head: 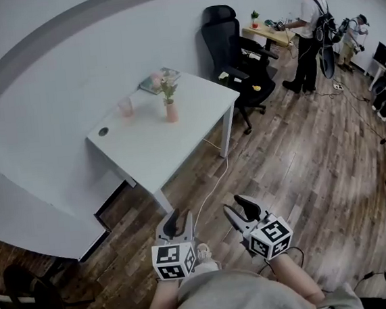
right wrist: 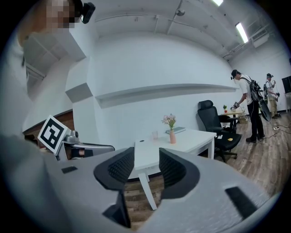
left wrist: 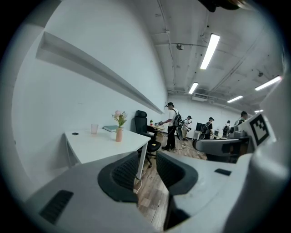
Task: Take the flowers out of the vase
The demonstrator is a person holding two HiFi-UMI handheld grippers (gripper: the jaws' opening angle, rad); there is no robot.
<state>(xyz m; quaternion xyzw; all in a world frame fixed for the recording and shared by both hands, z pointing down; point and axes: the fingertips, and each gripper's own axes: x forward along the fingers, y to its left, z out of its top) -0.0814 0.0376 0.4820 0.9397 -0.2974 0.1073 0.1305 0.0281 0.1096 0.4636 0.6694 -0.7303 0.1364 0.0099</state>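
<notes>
On the smooth white rectangular table [head: 145, 148], near its middle, found a slim, tapering pink vase [head: 172, 112], upright, with a small spray of pink and green flowers [head: 167, 87] in it. Noted near it a translucent pinkish cup [head: 126, 107] and, toward the far edge, a flat book [head: 154, 84] (cover too small to read). Held the left gripper [head: 176, 221] and right gripper [head: 242, 209] low over the wood-plank floor [head: 297, 174], well apart from the table and pointed toward it. Saw both pairs of jaws spread wide, curved black ribbed pads set in matte grey shells, gripping nothing, with only floor planks and a table leg framed in the gaps. Spotted a black, high-backed office chair [head: 226, 38] past the table's far end.
</notes>
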